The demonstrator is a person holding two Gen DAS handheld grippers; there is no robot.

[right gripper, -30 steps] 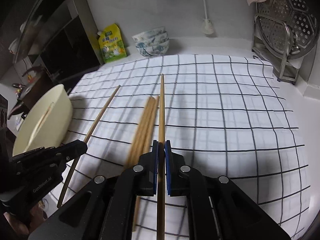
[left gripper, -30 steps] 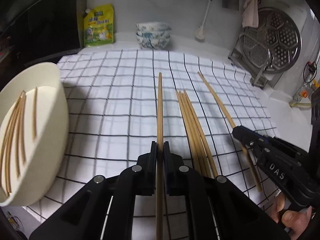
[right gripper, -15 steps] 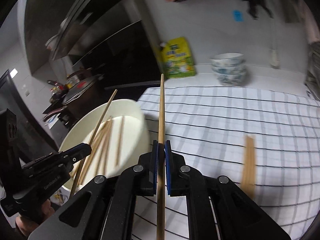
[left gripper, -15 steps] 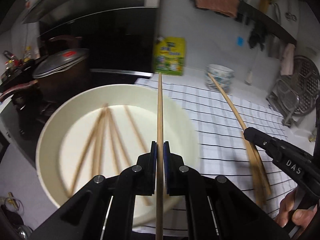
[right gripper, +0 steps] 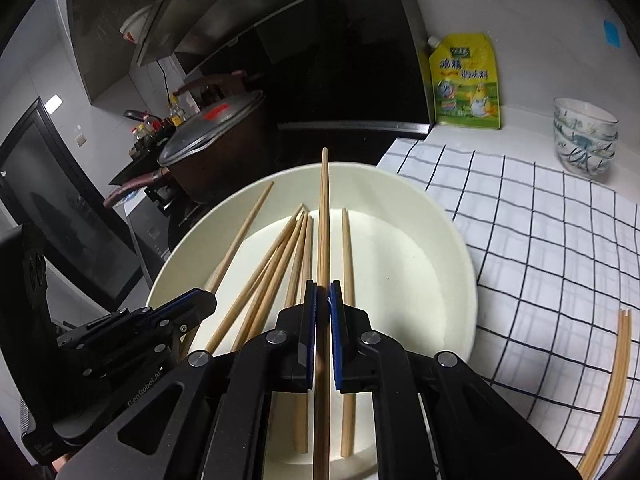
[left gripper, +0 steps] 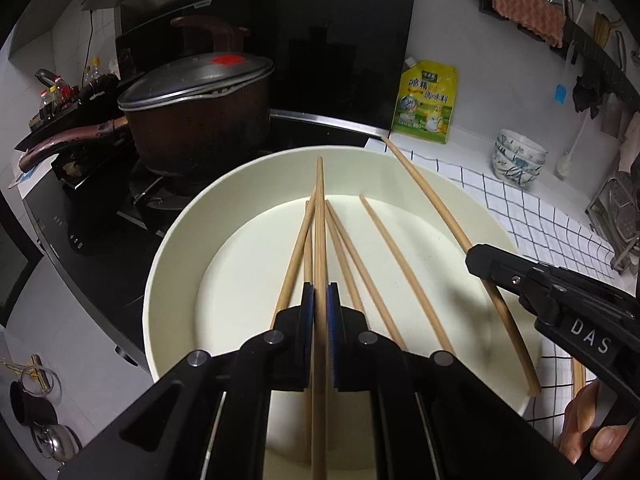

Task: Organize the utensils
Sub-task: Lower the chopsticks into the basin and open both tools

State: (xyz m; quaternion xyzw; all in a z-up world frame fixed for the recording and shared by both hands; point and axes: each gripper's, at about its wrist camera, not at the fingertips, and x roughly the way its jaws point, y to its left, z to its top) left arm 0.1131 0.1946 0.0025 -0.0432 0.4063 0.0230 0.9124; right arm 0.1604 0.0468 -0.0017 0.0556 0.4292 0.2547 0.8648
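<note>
A cream bowl [left gripper: 176, 240] [right gripper: 452, 248] holds several loose wooden chopsticks [left gripper: 384, 248] [right gripper: 272, 264]. My left gripper [left gripper: 319, 292] is shut on a chopstick [left gripper: 320, 216] and holds it over the bowl. My right gripper [right gripper: 323, 292] is shut on another chopstick [right gripper: 325, 208], also over the bowl. The right gripper shows in the left wrist view [left gripper: 476, 256] with its chopstick [left gripper: 424, 192] across the bowl's right side. The left gripper shows in the right wrist view [right gripper: 200, 304] with its chopstick [right gripper: 244, 228].
A lidded dark pot [left gripper: 192, 112] sits on the stove behind the bowl. A checked cloth [right gripper: 552, 232] lies to the right with a few chopsticks [right gripper: 612, 392] on it. A yellow pouch [left gripper: 426, 100] and stacked bowls [right gripper: 584, 136] stand at the back.
Both grippers have swung left from the checked cloth, each carrying its chopstick, and now hold them over the bowl, closer and lower than half a second ago.
</note>
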